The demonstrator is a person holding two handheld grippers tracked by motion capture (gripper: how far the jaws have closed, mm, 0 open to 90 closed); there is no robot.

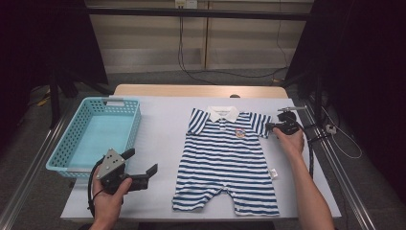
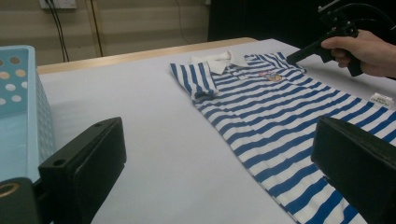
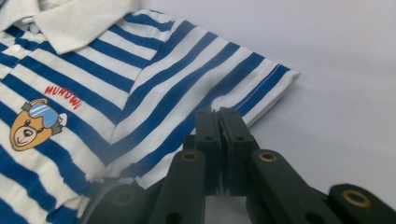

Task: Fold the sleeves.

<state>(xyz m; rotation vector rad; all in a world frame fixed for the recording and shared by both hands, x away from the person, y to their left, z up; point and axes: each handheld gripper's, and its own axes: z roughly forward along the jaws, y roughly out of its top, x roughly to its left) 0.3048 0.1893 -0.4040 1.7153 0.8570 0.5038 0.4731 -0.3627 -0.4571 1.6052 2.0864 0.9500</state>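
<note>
Currently the step in hand appears to be the first grasp for folding the striped romper (image 1: 225, 160), which lies flat, face up, on the white table (image 1: 163, 143).

Nearest the person, the left gripper (image 1: 143, 163) is held above the table on the near left, its jaws standing wide apart with nothing between them. In the left gripper view the romper's body lies just ahead of and partly under the right-hand jaw, while the blue basket (image 1: 95, 136) stands beside the left-hand jaw.

Farther off, the right gripper (image 3: 219, 122) sits at the hem edge of the romper's sleeve (image 3: 243, 88). Its jaws are pressed together. The right gripper view shows the tips on or just over the lower edge of the sleeve; whether cloth is actually pinched between the pads cannot be told, since no fold of fabric shows in the seam.

Judged from this position, the next move calls for confirming the hold on the sleeve, then lifting it and carrying it inward across the chest. The left gripper needs to advance to the opposite sleeve (image 1: 197, 120), well ahead of its jaws, and close there.
</note>
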